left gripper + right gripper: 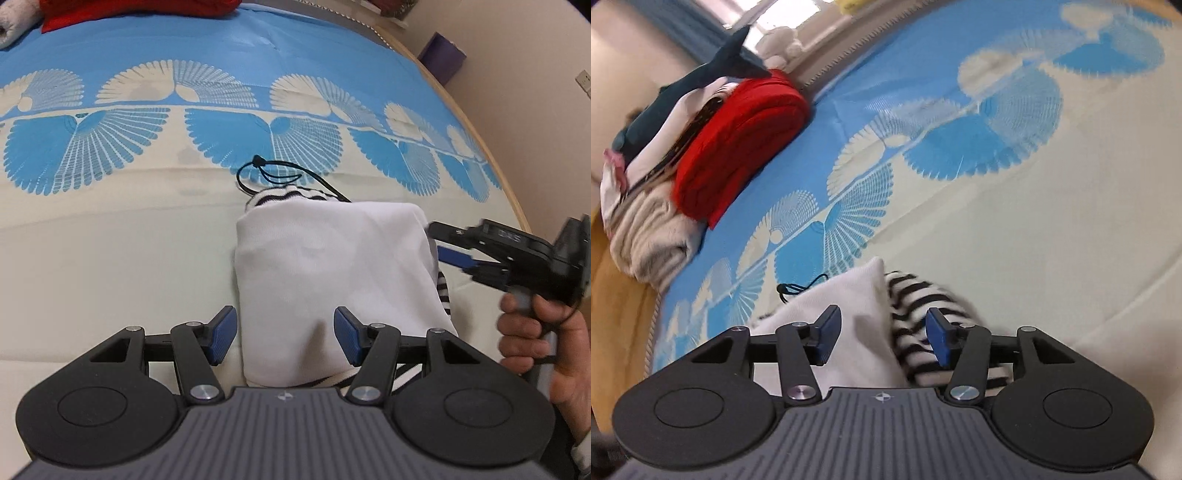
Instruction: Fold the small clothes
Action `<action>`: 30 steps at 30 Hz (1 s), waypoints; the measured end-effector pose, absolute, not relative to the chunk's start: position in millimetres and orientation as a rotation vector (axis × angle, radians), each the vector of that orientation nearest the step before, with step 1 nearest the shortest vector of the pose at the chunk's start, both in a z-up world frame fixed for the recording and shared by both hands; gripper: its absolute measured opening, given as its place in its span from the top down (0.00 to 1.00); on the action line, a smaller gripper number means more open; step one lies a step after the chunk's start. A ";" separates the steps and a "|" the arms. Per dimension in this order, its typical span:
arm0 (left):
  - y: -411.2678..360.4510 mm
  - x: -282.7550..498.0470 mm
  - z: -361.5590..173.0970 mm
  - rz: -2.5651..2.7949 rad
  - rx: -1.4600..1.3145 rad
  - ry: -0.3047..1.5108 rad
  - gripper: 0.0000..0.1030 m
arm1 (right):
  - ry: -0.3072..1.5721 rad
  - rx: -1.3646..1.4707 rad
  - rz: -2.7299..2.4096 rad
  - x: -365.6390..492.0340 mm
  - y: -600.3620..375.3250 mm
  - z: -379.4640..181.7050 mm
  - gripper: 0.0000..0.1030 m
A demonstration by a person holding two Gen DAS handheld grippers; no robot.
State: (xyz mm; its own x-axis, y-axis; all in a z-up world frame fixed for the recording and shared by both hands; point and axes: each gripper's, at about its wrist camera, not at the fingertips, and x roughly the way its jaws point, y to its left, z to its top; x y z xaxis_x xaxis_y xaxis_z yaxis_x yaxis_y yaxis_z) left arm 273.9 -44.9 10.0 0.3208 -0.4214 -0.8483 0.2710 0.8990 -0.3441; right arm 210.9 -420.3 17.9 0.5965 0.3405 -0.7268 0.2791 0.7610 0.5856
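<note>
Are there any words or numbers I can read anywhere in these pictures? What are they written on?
Pale lettering on top of the right gripper, seen from the left wrist: too blurred to read.
Small round emblem on the left gripper body: a symbol, no letters.
Garment, bedsheet: no text.

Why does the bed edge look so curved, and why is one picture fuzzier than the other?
Left wrist view: sharp on the white garment, but the fisheye lens bows the bed edge, and the right gripper is slightly smeared. Right wrist view: motion blur softens the striped cloth and red pile; window glare at top.
</note>
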 end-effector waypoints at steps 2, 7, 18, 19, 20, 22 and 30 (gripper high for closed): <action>-40.6 275.4 9.1 -0.448 -0.161 1.158 0.39 | 0.975 0.771 0.043 223.2 -412.9 8.2 0.52; -33.1 276.5 8.5 -0.432 -0.164 1.155 0.39 | 0.716 0.758 -0.017 220.1 -409.2 37.5 0.98; -37.9 265.9 8.0 -0.496 -0.138 1.158 0.39 | 0.879 0.472 -0.250 234.1 -403.1 23.2 0.73; -41.6 263.5 8.5 -0.513 -0.125 1.156 0.39 | 0.849 0.506 -0.231 226.1 -408.2 28.7 0.69; -45.7 260.9 8.6 -0.527 -0.109 1.153 0.39 | 0.833 0.537 -0.205 220.0 -411.9 32.9 0.66; -53.7 255.9 8.1 -0.550 -0.070 1.148 0.39 | 0.848 0.579 -0.123 208.5 -416.9 38.1 0.64; -59.8 245.2 5.6 -0.539 -0.067 1.151 0.39 | 1.017 0.622 0.022 187.1 -412.9 24.4 0.47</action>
State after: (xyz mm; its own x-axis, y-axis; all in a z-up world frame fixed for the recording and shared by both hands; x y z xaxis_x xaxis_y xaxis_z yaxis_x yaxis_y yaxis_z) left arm 245.2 -59.9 5.6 0.2954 -0.4380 -0.8491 0.3711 0.8715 -0.3205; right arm 187.1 -412.9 24.4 0.5408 0.2978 -0.7867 0.2632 0.8284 0.4945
